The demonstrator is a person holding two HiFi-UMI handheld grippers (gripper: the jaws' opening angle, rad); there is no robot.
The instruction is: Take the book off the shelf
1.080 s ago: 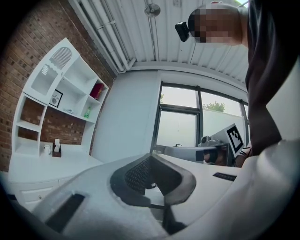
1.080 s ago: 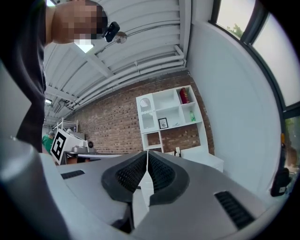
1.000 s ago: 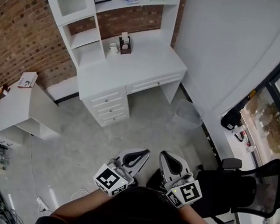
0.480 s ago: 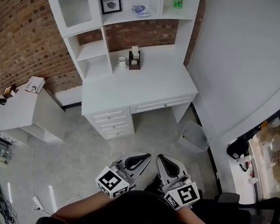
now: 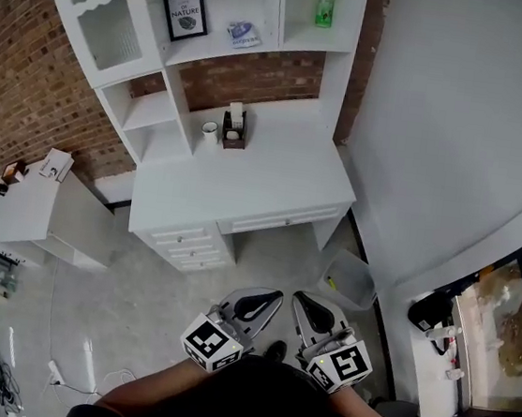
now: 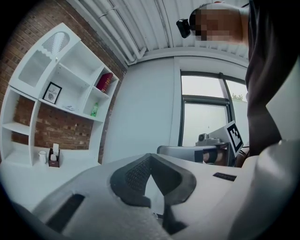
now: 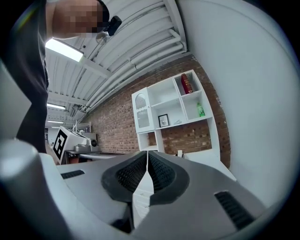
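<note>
A red book (image 7: 186, 84) stands upright in the top right compartment of the white shelf unit (image 5: 267, 5) over the desk; it also shows in the left gripper view (image 6: 104, 82). The head view cuts that compartment off. My left gripper (image 5: 274, 295) and right gripper (image 5: 299, 297) are side by side over the floor, well short of the desk, both pointing level toward it. The left gripper (image 6: 150, 157) has its tips together with nothing between them. The right gripper (image 7: 147, 153) is likewise shut and holds nothing.
A green bottle (image 5: 325, 5), a framed picture (image 5: 185, 14) and a small flat item (image 5: 244, 32) sit on lower shelves. A cup (image 5: 210, 130) and a brown box (image 5: 234, 132) stand on the desktop (image 5: 264, 184). A bin (image 5: 349, 278) stands right of the desk, a low white table (image 5: 24, 212) to the left.
The desk and shelves have slid down and closer in the head view, showing more of the shelf unit. The black chair at the right has left the picture. Both grippers stay shut, side by side.
</note>
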